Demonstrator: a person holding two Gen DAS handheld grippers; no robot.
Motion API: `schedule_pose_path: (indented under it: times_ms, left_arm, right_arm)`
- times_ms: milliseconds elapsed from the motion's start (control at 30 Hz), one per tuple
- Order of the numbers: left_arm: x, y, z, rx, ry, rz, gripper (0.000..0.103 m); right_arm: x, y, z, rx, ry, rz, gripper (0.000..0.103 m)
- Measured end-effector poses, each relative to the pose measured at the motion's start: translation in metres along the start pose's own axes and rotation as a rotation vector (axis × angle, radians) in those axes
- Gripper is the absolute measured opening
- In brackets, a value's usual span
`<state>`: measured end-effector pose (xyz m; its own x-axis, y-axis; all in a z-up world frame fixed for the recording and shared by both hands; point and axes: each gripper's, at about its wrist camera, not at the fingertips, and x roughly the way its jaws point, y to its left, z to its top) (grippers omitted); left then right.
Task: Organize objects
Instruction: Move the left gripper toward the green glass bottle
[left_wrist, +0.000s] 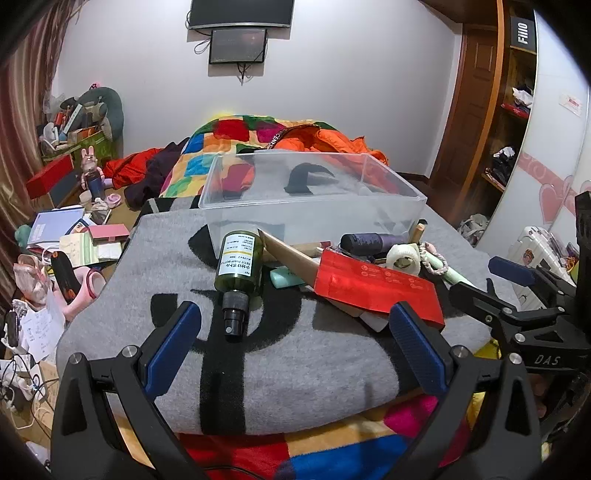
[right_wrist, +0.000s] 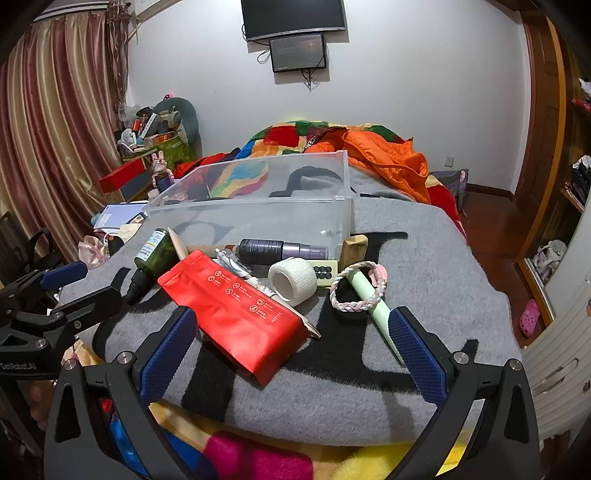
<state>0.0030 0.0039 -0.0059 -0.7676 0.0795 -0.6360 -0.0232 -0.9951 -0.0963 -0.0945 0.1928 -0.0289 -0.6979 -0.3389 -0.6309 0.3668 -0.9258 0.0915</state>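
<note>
Loosely strewn on fuzzy grey blanket (right_wrist: 424, 258), glossy red pouch (right_wrist: 236, 314), clear rigid bin (right_wrist: 258, 206), both jaws released.

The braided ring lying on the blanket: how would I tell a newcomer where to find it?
Start at the clear plastic bin on the grey blanket; the clutter sits in front of it. At the right end of that pile, right of the white tape roll, lies the braided ring, looped around a pale green tube. It is the only plaited pink-and-white loop there.
</note>
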Motion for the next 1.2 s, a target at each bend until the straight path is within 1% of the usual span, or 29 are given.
schedule_pose_path:
  times_ms: [667,833,967,1100,1133,1167,1200]
  left_arm:
    - [0.000,0.001,0.001,-0.010,0.007,-0.018,0.103]
    - [0.002,0.002,-0.001,-0.004,0.019,-0.016,0.103]
    - [0.008,0.005,-0.002,-0.005,0.025,-0.015,0.103]
    - [0.014,0.013,-0.001,-0.022,0.019,-0.012,0.103]
    - [0.014,0.015,-0.001,-0.025,0.015,-0.006,0.102]
    - [0.015,0.017,0.000,-0.027,0.014,-0.001,0.097]
    - [0.016,0.019,0.001,-0.029,0.015,0.005,0.088]
  right_arm:
    - [0.000,0.004,-0.001,-0.008,0.006,0.014,0.103]
    - [0.009,0.004,0.002,-0.023,0.046,-0.020,0.103]
    - [0.015,-0.001,0.003,-0.007,0.069,-0.009,0.103]
    - [0.019,-0.008,0.004,0.006,0.079,0.028,0.103]
    - [0.019,-0.009,0.004,0.007,0.077,0.024,0.103]
    - [0.020,-0.010,0.004,0.006,0.073,0.018,0.102]
    - [0.021,-0.011,0.005,0.003,0.073,0.011,0.102]
